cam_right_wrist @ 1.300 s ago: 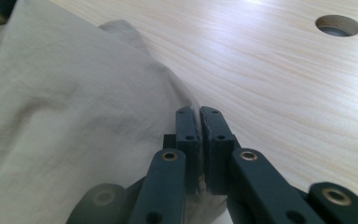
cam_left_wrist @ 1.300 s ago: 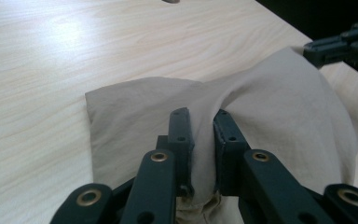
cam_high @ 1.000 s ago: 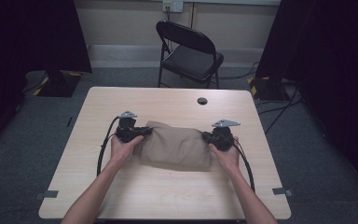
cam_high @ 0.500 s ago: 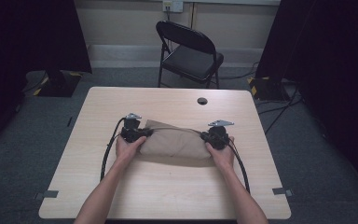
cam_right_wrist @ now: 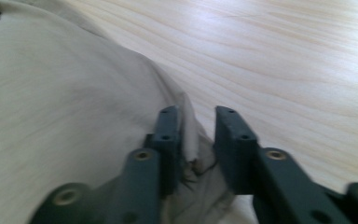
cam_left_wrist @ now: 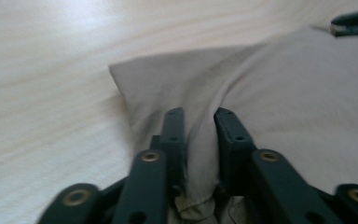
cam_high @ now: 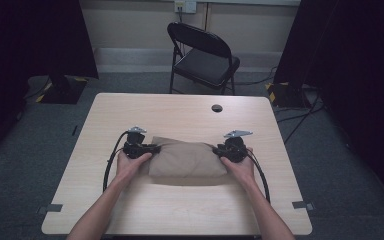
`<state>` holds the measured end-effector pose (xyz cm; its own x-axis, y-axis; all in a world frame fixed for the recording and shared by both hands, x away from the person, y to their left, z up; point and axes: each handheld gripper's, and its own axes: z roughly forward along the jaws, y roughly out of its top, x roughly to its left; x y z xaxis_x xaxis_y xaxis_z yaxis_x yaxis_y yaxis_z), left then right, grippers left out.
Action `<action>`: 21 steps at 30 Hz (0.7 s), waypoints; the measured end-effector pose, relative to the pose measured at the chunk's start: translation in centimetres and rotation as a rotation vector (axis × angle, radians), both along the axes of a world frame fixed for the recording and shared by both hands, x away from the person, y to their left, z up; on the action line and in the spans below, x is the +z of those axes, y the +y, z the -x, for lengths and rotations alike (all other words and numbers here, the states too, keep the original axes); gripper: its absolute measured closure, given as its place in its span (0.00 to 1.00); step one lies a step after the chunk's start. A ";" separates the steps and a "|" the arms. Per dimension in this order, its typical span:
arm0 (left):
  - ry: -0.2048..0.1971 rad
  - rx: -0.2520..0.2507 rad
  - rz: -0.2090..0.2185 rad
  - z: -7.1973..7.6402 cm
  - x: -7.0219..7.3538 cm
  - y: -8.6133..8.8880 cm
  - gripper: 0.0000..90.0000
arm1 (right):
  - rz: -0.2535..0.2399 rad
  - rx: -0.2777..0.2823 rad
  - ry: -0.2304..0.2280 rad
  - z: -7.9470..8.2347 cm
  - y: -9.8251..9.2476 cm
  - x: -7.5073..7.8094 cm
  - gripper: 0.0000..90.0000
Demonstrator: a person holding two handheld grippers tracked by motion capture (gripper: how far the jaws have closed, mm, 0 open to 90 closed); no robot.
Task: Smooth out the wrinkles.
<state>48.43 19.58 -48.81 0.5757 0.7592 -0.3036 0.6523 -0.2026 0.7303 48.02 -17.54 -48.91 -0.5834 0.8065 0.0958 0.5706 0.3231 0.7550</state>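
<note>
cloth: folded beige cloth (cam_high: 187, 159) lay flat on the near half of the light wood table (cam_high: 180, 210), between the two hands; it looked set down after a fold
left gripper: left gripper (cam_high: 152, 148) sat at the cloth's left edge; jaws had just been opening, a bunched ridge of fabric (cam_left_wrist: 200, 154) stood between them, loose rather than clamped
right gripper: right gripper (cam_high: 217, 149) sat at the right edge; jaws had just been opening, parted with a gap, cloth hem (cam_right_wrist: 190, 140) lay against one jaw and the other stood clear
why held so: one gripper on each end kept the fold square while it was lowered; judged a release in progress
why low: both grippers were down at table level, so the cloth could rest without dropping
hands: left hand (cam_high: 130, 165) and right hand (cam_high: 237, 167) rested on the table beside the cloth
background: black folding chair (cam_high: 205, 55) stood beyond the far edge; a round cable hole (cam_high: 217, 108) sat in the tabletop, well apart from the cloth
writing: none readable; no brand or label seen on the cloth, grippers or chair
</note>
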 end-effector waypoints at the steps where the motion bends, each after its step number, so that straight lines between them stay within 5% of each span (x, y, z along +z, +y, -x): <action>1: -0.012 0.023 0.017 0.0 0.4 0.4 0.77 | 0.005 -0.005 -0.004 0.0 -0.1 0.1 0.72; 4: -0.063 0.032 0.025 0.2 1.7 1.5 0.69 | -0.008 -0.021 -0.021 0.2 -0.9 0.8 0.67; 11: -0.075 0.064 0.039 1.1 3.0 3.8 0.64 | 0.009 -0.073 -0.091 0.7 -2.2 1.9 0.70; 16: -0.138 -0.037 0.054 2.4 4.3 3.3 0.80 | -0.034 -0.057 -0.107 1.3 -3.0 2.7 0.80; 17: -0.145 -0.064 0.068 2.6 4.2 2.9 0.84 | -0.032 -0.043 -0.110 1.6 -2.8 2.8 0.88; 18: -0.137 -0.096 0.071 2.6 3.9 2.1 0.87 | -0.024 0.019 -0.116 2.0 -2.2 2.9 1.00; 21: -0.122 -0.121 0.040 2.5 3.1 1.1 0.88 | -0.027 0.045 -0.122 2.2 -1.5 2.8 1.00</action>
<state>45.90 20.70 -45.75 0.6962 0.6711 -0.2547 0.5312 -0.2430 0.8116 45.77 -19.07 -46.08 -0.6277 0.7773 0.0426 0.4590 0.3253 0.8267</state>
